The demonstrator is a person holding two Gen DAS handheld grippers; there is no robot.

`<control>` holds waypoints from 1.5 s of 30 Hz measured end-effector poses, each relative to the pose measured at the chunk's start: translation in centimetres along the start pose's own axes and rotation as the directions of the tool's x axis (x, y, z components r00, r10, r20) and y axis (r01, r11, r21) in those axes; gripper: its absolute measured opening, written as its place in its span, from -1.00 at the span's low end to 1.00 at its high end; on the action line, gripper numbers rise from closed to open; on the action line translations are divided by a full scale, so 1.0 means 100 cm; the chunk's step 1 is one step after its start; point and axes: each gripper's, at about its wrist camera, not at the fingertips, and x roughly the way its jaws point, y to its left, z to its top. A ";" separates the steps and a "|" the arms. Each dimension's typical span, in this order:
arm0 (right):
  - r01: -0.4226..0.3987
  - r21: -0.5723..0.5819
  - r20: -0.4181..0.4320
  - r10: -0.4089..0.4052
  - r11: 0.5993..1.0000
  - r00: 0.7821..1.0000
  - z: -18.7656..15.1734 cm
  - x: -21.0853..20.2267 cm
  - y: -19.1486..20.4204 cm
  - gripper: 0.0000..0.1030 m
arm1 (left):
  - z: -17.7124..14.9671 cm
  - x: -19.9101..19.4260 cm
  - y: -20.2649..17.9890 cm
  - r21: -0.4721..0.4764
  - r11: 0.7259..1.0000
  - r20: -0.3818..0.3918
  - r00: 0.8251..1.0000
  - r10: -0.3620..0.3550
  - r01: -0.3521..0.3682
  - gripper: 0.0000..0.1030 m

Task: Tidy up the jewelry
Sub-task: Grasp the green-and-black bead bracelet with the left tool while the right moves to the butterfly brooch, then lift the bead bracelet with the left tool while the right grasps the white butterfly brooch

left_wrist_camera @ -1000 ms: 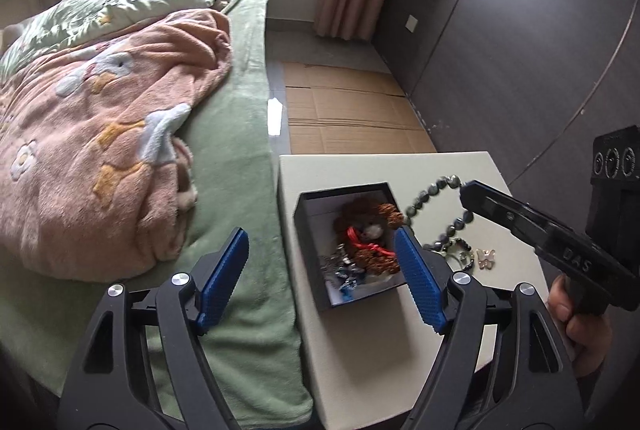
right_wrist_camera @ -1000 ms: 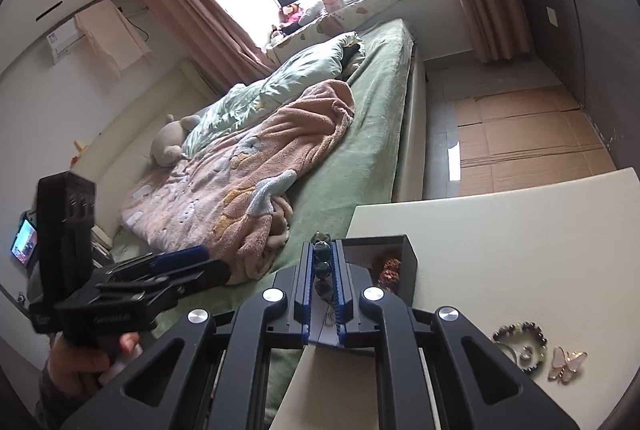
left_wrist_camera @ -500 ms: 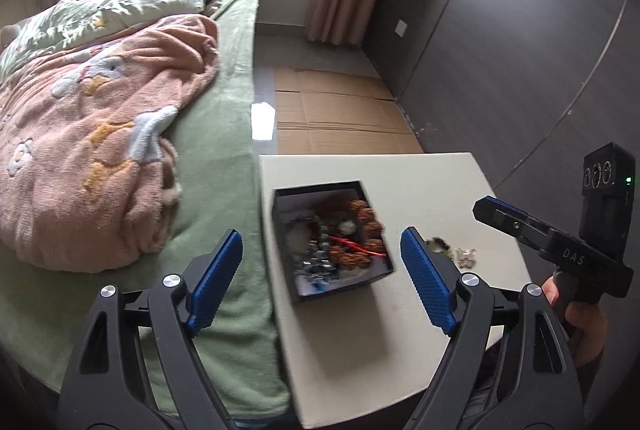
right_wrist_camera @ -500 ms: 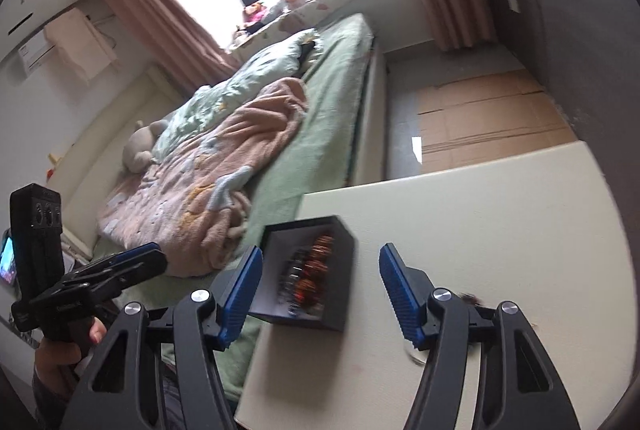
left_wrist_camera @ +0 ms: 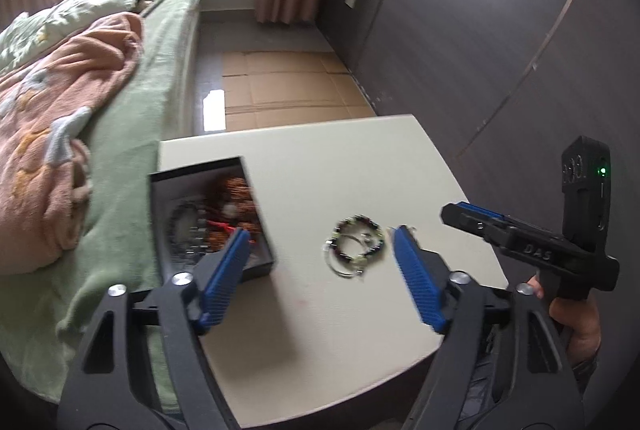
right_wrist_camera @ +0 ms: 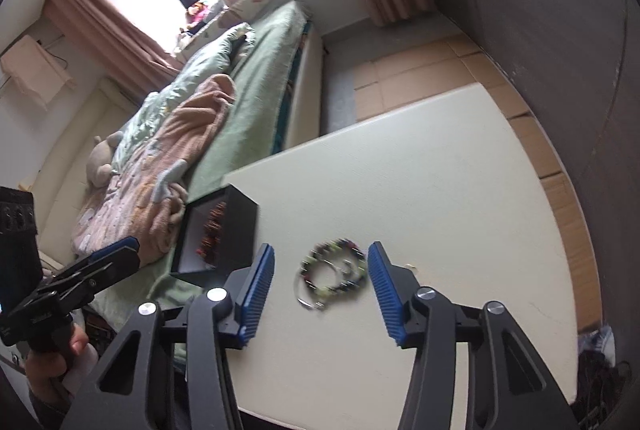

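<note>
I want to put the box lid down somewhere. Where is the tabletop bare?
Bare: the table's far half, beyond the bracelets toward the cardboard-covered floor, and the near strip below them. Crowded: the bed-side edge, where the black jewelry box sits.

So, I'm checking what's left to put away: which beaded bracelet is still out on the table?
The dark multicoloured beaded bracelet, lying on the table between the right gripper's open fingers; the reddish-brown beads are inside the black box.

Right gripper [right_wrist_camera: 320, 278] spread wide over a beaded bracelet [right_wrist_camera: 334, 276]

The bracelet lies blurred on the cream tabletop [right_wrist_camera: 420, 190], between the blue fingers [right_wrist_camera: 258, 290] and touching neither. Ahead and left of the gripper sits an open black jewelry box [right_wrist_camera: 218, 234] holding reddish beads. Far left, the left gripper [right_wrist_camera: 100, 266] hovers by the green bed [right_wrist_camera: 256, 86].
</note>
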 end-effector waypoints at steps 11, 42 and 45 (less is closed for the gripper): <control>0.060 0.022 -0.073 -0.059 0.998 0.996 -0.020 0.021 -0.040 -0.18 | 0.005 0.058 -0.035 0.076 0.996 -0.144 0.988 0.054 -0.043 -0.17; 0.139 0.016 -0.143 -0.135 0.990 0.980 -0.016 0.058 -0.038 -0.35 | 0.006 0.169 -0.035 0.118 0.988 -0.337 0.932 0.135 -0.100 -0.81; 0.158 -0.012 -0.154 -0.157 0.987 0.975 -0.018 0.066 -0.032 -0.34 | 0.009 0.151 -0.035 0.104 0.991 -0.304 0.945 0.117 -0.089 -0.81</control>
